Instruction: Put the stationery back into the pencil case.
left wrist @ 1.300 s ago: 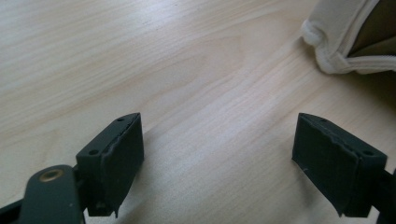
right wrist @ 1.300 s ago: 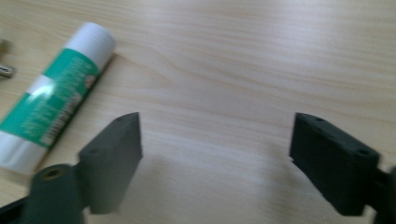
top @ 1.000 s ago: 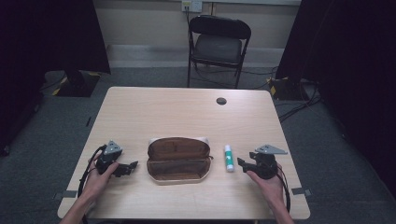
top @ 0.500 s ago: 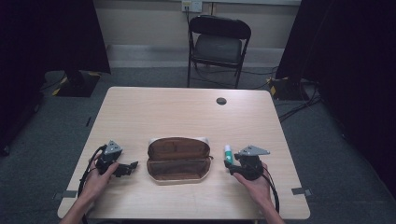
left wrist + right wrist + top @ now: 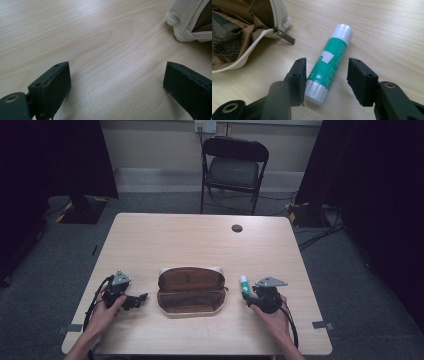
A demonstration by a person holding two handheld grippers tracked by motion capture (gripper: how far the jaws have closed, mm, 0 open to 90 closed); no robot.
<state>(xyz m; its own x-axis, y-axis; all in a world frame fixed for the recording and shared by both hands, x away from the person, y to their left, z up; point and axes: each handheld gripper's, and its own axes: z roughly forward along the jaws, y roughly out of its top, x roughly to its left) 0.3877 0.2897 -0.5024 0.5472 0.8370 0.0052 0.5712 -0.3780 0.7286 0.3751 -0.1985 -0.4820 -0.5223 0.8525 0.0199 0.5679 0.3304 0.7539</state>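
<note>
The glue stick (image 5: 329, 64), green with white ends, lies flat on the wooden desk (image 5: 200, 240) just to the right of the open brown pencil case (image 5: 191, 289). The right gripper (image 5: 325, 75) straddles its lower end; its jaws have just been closing around it. The left pad looks to be at the white cap, while the right pad stands clear of the tube, so the stick is between the jaws but not yet clamped. The case's zipper pull (image 5: 286, 37) lies near the stick. In the high view the right gripper (image 5: 248, 296) sits at the stick's (image 5: 244, 285) near end. The left gripper (image 5: 117, 82) rests on bare desk left of the case (image 5: 190, 22), jaws spread wide with nothing between them.
</note>
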